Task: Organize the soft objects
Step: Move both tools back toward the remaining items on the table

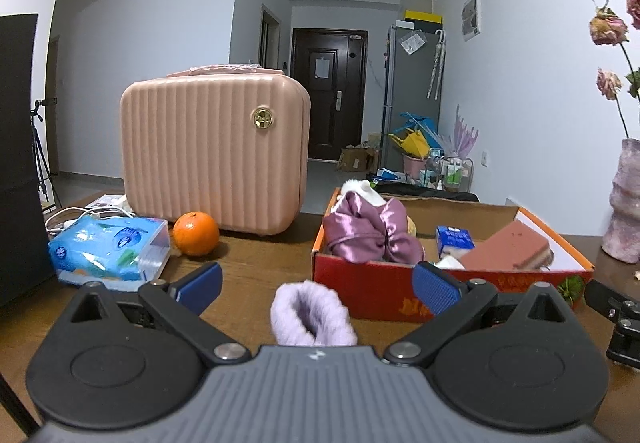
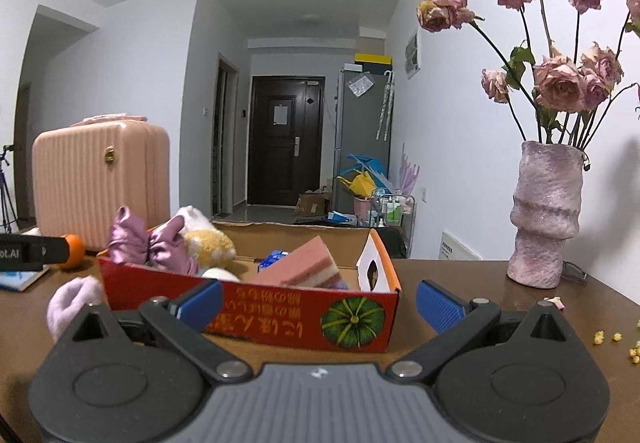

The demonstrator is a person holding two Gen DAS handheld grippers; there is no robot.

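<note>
The lilac fuzzy scrunchie on the bench looks light and squashy, best pinched across its plump ring by the released left tool; the right tool also gapes empty.

A fuzzy sock lies on the surface before the box; a suitcase stands behind-left, an orange before it.

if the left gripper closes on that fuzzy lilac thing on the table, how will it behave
The lilac fuzzy piece looks plush and rolled, so it will probably squash and flop rather than hold shape. It seems light and fuzzy, unlikely to slip. The left gripper is open around it, so a deep close looks needed.
</note>
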